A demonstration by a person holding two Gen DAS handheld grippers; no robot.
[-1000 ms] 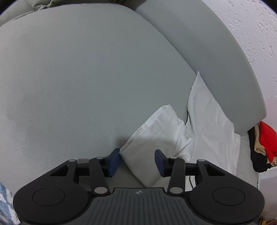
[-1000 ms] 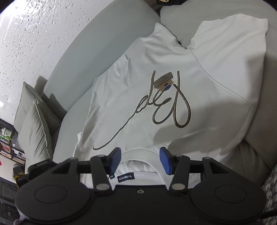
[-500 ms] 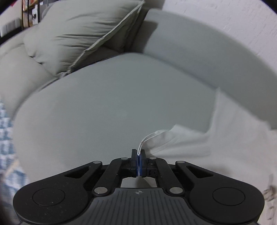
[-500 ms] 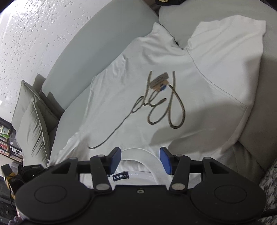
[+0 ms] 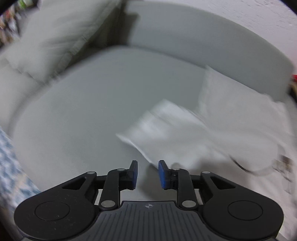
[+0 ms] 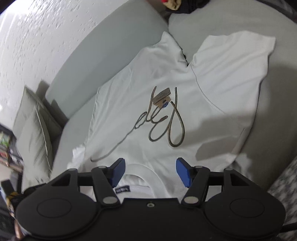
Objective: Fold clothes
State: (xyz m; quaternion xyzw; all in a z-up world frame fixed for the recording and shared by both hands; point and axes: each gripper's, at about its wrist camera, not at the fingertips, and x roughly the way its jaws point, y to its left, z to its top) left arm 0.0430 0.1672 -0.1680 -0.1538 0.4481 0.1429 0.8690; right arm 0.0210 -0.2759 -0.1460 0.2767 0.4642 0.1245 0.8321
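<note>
A white T-shirt [image 6: 167,115] with a gold script print and a cardboard tag [image 6: 161,96] lies spread on a grey sofa [image 6: 115,42]. My right gripper [image 6: 150,171] is open and empty, just above the collar [image 6: 143,167]. In the left wrist view the shirt's sleeve [image 5: 167,126] lies loose on the seat cushion [image 5: 83,103], blurred by motion. My left gripper [image 5: 147,173] is open and empty, just short of the sleeve's near edge.
Grey throw pillows [image 6: 35,129] lean at the sofa's left end and show in the left wrist view [image 5: 46,40]. A pile of dark and red clothes [image 6: 178,4] sits at the far end. A patterned blue-white fabric [image 5: 9,166] lies at lower left.
My left gripper shut on the sleeve edge half a second ago, then opened and let it drop on the cushion. My right gripper stayed open over the collar.
</note>
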